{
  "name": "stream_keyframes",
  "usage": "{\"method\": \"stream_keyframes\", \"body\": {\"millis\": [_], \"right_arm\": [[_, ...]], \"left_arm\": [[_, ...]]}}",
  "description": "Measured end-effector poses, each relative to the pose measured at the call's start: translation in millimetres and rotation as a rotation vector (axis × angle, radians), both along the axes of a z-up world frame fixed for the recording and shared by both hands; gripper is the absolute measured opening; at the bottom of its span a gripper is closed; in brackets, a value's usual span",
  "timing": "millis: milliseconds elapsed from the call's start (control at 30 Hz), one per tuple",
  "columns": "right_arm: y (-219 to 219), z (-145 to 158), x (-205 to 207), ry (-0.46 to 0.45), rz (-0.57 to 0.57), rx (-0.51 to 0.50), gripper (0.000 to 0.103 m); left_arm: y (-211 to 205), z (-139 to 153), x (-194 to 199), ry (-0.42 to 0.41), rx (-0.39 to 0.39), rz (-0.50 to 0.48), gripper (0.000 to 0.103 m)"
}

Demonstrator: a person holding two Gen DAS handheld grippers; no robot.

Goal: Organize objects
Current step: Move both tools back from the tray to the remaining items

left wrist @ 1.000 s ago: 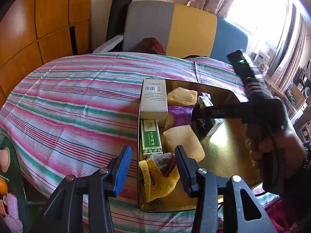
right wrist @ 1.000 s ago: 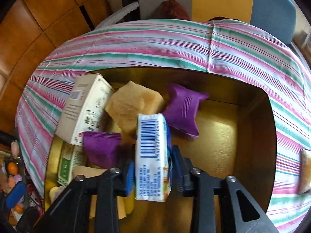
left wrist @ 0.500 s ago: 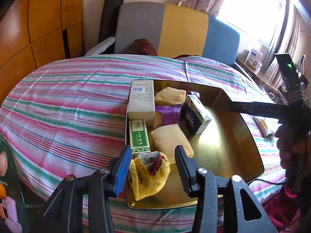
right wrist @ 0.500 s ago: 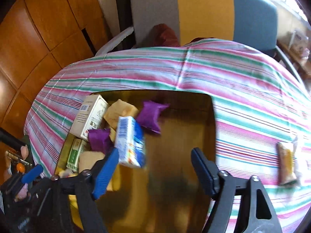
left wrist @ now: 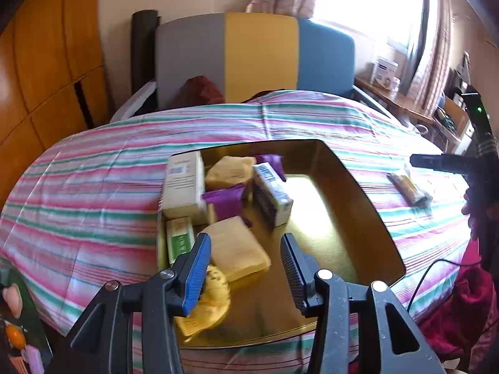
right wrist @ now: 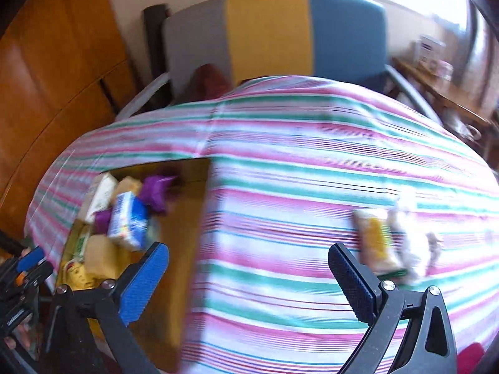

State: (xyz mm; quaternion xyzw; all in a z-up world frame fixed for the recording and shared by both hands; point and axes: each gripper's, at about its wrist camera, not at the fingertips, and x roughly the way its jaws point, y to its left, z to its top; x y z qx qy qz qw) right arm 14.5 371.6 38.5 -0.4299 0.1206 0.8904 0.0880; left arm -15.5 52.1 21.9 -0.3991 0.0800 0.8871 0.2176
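Observation:
A gold tray [left wrist: 358,187] on the striped tablecloth holds a white box [left wrist: 184,187], a green box [left wrist: 179,240], two yellow sponges [left wrist: 237,249], purple packets [left wrist: 224,201], a blue-and-white carton [left wrist: 273,193] and a yellow cloth [left wrist: 209,305]. My left gripper [left wrist: 244,243] hangs open above the tray's near end with nothing between its pads. My right gripper [right wrist: 246,249] is over the bare tablecloth to the right of the tray [right wrist: 184,218]. Its jaws are opening wide and hold nothing. A yellow snack packet [right wrist: 377,243] and a pale wrapper [right wrist: 408,243] lie just beyond its right finger.
A grey, yellow and blue sofa [left wrist: 259,56] stands behind the table, with wooden panelling [left wrist: 46,71] to the left. A shelf with boxes [left wrist: 385,71] sits by the window at the right. The hand [left wrist: 480,205] with the right tool is at the right edge.
The right gripper has let go of the blue-and-white carton, which now stands in the tray, and has swung right over the tablecloth as its jaws spread. The left gripper has drawn back a little.

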Motion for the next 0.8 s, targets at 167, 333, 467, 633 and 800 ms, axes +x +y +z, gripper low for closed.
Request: {"method": "stream_keyframes", "body": {"millis": [167, 333, 467, 633, 800], "right_arm": [[59.2, -4.3, 18.5, 0.006, -0.145, 0.011, 0.103], [119.3, -16.4, 38.5, 0.018, -0.319, 0.021, 0.103], [161.8, -38.8, 65.7, 0.047, -0.514, -0.019, 0.103], [203.7, -46.6, 95.7, 0.070, -0.716, -0.153, 0.103], [209.7, -47.3, 103.3, 0.084, -0.749, -0.215, 0.103]], "left_arm": [[27.5, 3.2, 4.6, 0.007, -0.017, -0.057, 0.047], [58.0, 5.2, 8.2, 0.010, -0.035, -0.118, 0.047], [88.6, 8.2, 11.1, 0.010, -0.046, -0.180, 0.047], [133.6, 9.6, 12.2, -0.038, -0.011, -0.267, 0.047], [185.5, 3.0, 15.0, -0.104, 0.013, -0.364, 0.047]]}}
